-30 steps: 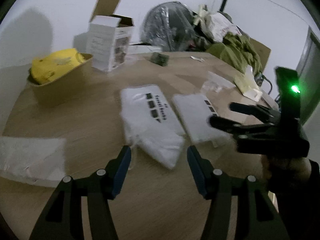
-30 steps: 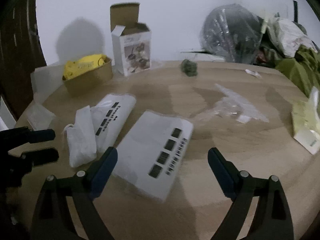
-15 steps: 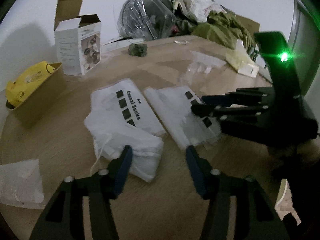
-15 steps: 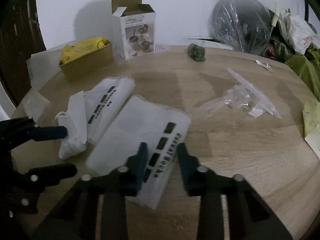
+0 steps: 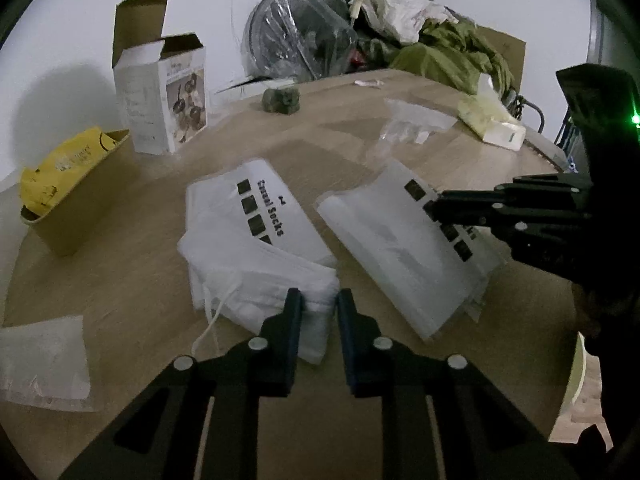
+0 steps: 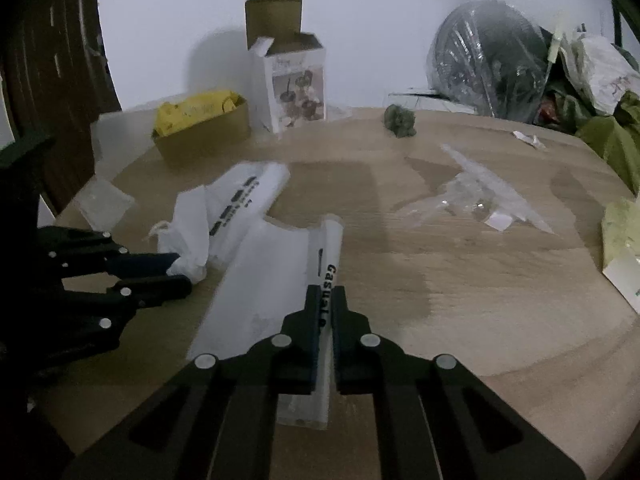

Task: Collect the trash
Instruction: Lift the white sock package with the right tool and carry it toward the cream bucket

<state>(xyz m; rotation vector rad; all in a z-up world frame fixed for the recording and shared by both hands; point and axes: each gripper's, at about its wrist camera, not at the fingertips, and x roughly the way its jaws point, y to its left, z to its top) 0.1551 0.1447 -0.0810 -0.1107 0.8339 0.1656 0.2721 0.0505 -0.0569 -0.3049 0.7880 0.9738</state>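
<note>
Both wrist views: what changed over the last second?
Both tools went from wide open to closed. The right tool clamped the edge of the flat "Casual Socks" bag and lifted it, so the bag now folds. The left tool closed on the crumpled white bag. The brown tray, printed carton and clear wrapper stayed put.

Dim, grainy indoor light; the open carton (image 6: 294, 84) casts a soft shadow on the wall (image 6: 360, 20); fisheye edges curve and darken.
</note>
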